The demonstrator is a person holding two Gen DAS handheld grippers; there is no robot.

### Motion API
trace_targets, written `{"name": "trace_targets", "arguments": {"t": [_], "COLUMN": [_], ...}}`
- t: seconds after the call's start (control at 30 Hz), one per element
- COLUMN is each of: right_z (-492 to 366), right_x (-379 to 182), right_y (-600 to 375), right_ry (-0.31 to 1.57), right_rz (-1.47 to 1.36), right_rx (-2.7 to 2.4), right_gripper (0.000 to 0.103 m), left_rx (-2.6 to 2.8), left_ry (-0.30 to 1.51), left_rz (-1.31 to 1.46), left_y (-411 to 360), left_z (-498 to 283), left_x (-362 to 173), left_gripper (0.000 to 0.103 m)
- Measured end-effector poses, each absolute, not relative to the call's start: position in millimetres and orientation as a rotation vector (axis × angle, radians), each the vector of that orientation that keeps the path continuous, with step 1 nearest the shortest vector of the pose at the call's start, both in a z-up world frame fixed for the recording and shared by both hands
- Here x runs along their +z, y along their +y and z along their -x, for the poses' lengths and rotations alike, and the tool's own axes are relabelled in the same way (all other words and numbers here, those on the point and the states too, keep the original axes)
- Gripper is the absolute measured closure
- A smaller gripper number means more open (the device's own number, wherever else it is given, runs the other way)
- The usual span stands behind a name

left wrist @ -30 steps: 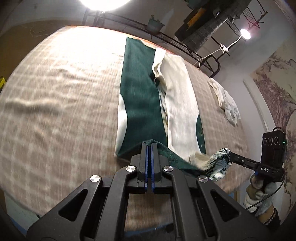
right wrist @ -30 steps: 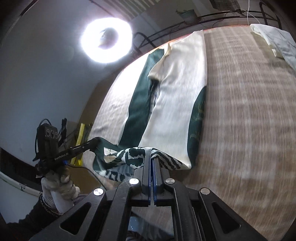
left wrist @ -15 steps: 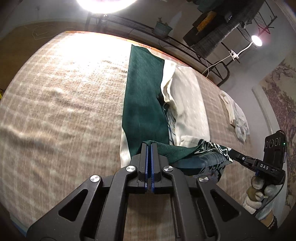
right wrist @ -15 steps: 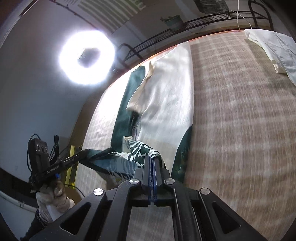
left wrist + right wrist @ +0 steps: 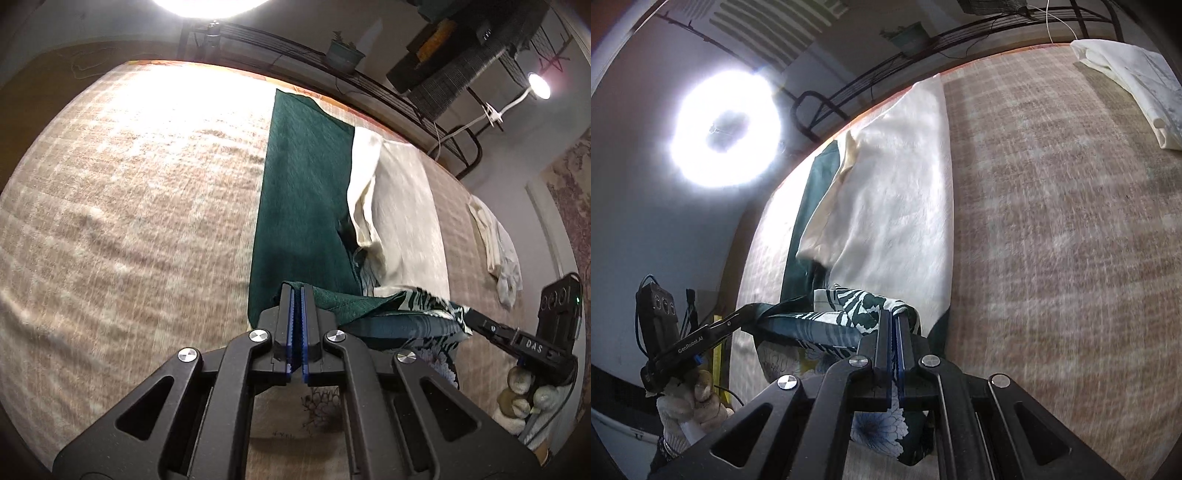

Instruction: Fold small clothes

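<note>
A long garment [image 5: 306, 206], dark green outside with a cream lining [image 5: 402, 221], lies lengthwise on the checked bed cover [image 5: 129, 221]. Its near hem is lifted and carried over the rest, showing a green-and-white leaf print [image 5: 424, 301]. My left gripper [image 5: 297, 291] is shut on the hem's green left corner. My right gripper [image 5: 895, 317] is shut on the printed right corner [image 5: 857, 302]. In the left wrist view the right gripper [image 5: 465, 314] reaches in from the right, held by a gloved hand [image 5: 524, 398]. The right wrist view shows the left gripper [image 5: 753, 308] at the left.
A second pale garment [image 5: 498, 251] lies crumpled near the bed's right edge, also in the right wrist view as a pale garment [image 5: 1137, 81]. A black metal rail [image 5: 369, 81] runs along the far side. A ring light [image 5: 726, 129] glares above.
Both grippers have carried the lifted hem away from the bed's near edge and over the garment, so less of the laid-out cloth shows ahead of them. Both stay shut on the hem.
</note>
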State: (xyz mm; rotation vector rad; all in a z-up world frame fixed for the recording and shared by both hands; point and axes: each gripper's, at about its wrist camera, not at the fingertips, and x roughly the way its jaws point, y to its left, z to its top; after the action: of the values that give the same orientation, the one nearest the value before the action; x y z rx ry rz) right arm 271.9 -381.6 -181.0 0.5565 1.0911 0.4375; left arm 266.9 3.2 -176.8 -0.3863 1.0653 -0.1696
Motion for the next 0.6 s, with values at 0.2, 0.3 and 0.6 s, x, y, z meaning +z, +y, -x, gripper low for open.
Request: {"name": "trace_targets", "arguments": {"t": [0.2, 0.3, 0.6], "right_z": [-277.0, -275.0, -271.0], "right_x": [-171.9, -169.2, -168.3], "right_y": [-386.3, -389.4, -390.7], "right_ry": [1.066, 1.056, 1.053], "right_rz": [-0.525, -0.522, -0.487], "right_rx": [0.384, 0.395, 0.38], "right_gripper": [0.065, 0.068, 0.068], "left_rx": [-0.167, -0.165, -0.127], "left_ry": [1.042, 1.02, 1.0], "left_rz": [0.388, 0.359, 0.33], "left_y": [5.0, 7.3, 14.4], "left_z": [-270.7, -270.8, -276.1], "left_x": [-170.8, -166.0, -163.1], "left_gripper": [0.063, 0.063, 0.063]}}
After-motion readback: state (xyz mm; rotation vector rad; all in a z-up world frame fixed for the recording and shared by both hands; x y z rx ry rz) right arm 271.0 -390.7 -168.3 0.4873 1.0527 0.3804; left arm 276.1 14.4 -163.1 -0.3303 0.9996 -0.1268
